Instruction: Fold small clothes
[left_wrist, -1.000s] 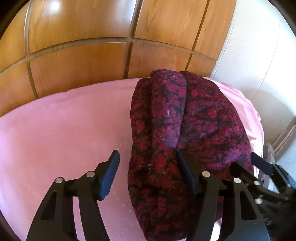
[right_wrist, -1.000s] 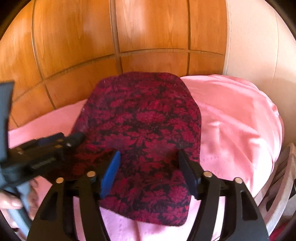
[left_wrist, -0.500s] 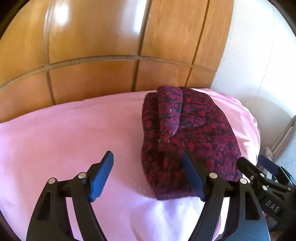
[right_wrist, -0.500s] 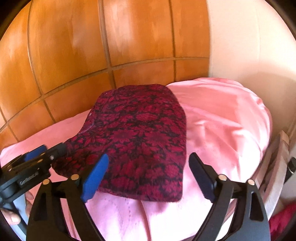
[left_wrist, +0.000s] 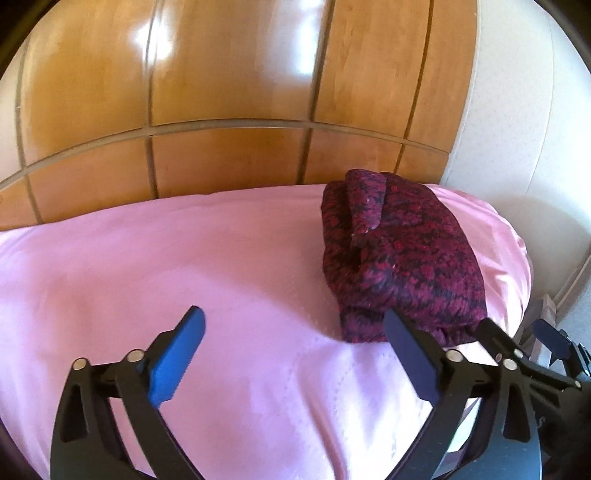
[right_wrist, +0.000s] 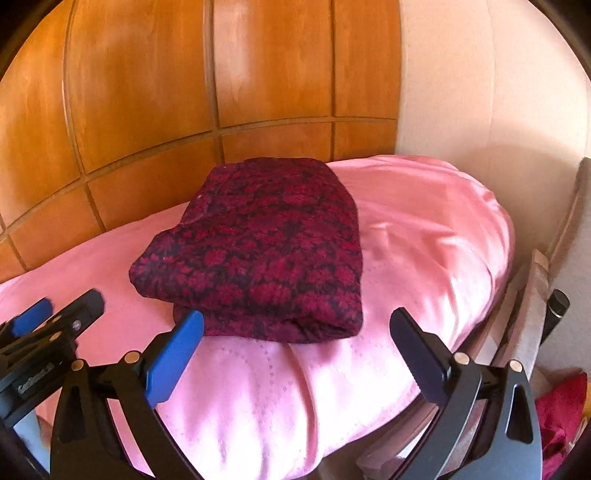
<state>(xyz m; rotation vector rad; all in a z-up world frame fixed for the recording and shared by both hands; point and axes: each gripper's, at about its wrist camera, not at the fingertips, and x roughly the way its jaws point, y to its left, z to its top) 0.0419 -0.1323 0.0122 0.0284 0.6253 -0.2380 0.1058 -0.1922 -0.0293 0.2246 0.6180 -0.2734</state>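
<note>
A dark red flowery garment (right_wrist: 258, 254) lies folded into a thick bundle on a pink bed cover (right_wrist: 424, 229). In the right wrist view it sits in the middle of the picture, just above the claw tips. In the left wrist view the same bundle (left_wrist: 399, 258) is at the right, close to the wooden panel wall (left_wrist: 221, 92) behind the bed.

The left gripper (left_wrist: 293, 349) has just been opening and its jaws now stand wide apart, with only pink cover between them (nothing is held). The right gripper (right_wrist: 295, 347) has also just been opening; its jaws are spread wide, and the near edge of the bundle shows above the gap, not pinched. The left gripper also shows at the lower left of the right wrist view.
</note>
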